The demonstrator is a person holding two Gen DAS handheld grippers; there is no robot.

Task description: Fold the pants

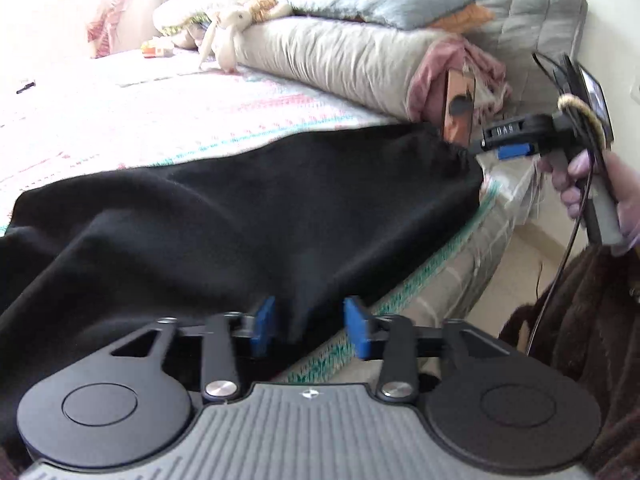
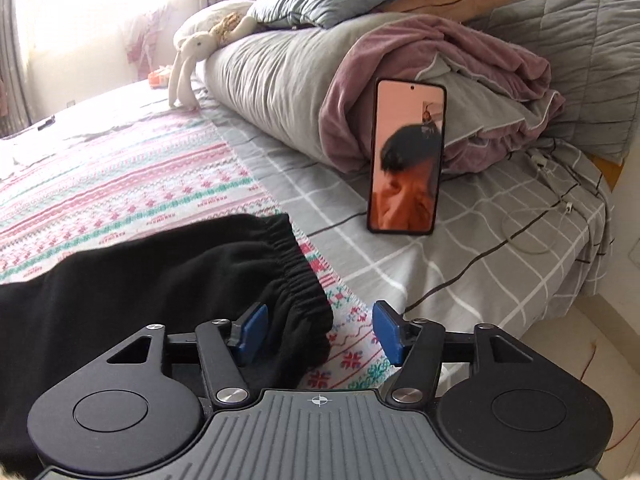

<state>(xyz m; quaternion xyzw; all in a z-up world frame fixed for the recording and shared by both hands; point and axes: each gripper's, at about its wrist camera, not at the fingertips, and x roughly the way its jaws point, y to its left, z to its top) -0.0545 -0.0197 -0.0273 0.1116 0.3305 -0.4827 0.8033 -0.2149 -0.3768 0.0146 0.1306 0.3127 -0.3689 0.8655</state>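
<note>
Pants (image 2: 160,280): soft, limp black knit, likely to sag. Both the left claw (image 1: 309,330) and right claw (image 2: 316,334) stand spread, unpinched; grip the elastic waistband just ahead.

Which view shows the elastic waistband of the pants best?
The right wrist view: the gathered waistband lies close, sharp and fully visible. The left wrist view shows only a far, dark sliver of it at the end of the pants.
</note>
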